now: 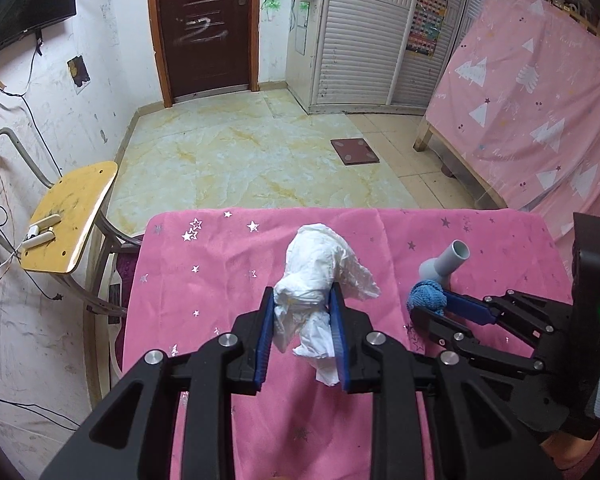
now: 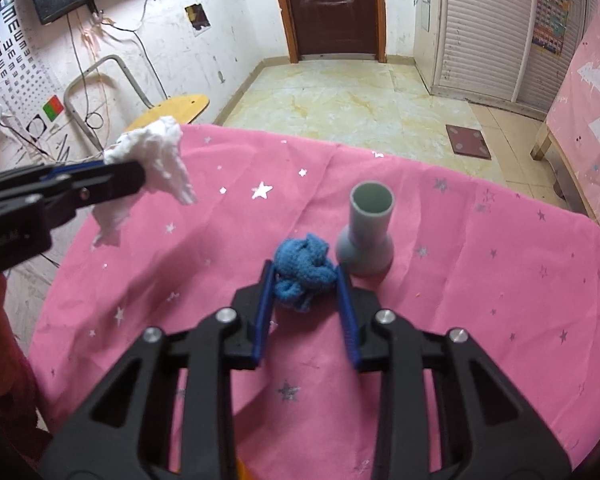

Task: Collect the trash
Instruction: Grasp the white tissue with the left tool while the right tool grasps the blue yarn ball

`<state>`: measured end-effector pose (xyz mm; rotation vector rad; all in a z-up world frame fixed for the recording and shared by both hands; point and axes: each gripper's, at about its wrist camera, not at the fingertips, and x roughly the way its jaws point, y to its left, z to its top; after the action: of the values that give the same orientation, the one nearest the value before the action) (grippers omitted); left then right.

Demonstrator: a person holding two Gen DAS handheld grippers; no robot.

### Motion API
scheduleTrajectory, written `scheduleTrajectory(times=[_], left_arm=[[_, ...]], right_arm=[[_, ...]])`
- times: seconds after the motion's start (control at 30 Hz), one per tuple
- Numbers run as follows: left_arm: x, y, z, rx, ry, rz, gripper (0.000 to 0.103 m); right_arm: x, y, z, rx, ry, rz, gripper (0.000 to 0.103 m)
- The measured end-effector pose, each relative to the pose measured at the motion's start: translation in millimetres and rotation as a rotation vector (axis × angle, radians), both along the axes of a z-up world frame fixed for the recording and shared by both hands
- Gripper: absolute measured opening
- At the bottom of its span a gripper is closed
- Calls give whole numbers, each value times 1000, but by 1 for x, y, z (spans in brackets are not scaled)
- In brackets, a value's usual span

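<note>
While both pieces of trash are gripped at the same moment, no bin is seen in either view, so where they must be dropped cannot be told. The crumpled white tissue point(image 1: 320, 280) is clamped between the blue pads of the left gripper point(image 1: 302, 300) in the centre of the left wrist view; in the right wrist view, at the upper left, it appears raised above the pink starred cloth point(image 2: 460, 280), probably so that it can be carried away. The blue cloth ball point(image 2: 303, 276) is enclosed by the jaws of the right gripper point(image 2: 306, 280) in the middle of the right view, and the pads seem to press on it, although whether it is lifted from the cloth cannot be told. The grey tube point(image 2: 368, 232) is left standing upright just beside the ball, to its right, and is not touched. Both grippers are held pointing forward and downward over the table, the right one low, the left one higher.
</note>
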<state>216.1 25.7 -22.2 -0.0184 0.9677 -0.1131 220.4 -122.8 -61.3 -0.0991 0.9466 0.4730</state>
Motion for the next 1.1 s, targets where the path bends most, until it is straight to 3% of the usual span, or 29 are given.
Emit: scheduleTrajectory(times=[0.57, 1.1], left_arm=[[-18, -27, 30, 40, -57, -3, 18], [-42, -123, 56, 93, -110, -143, 18]], right_arm=[[-36, -31, 26, 72, -82, 4, 28], [-76, -155, 58, 151, -207, -207, 28]])
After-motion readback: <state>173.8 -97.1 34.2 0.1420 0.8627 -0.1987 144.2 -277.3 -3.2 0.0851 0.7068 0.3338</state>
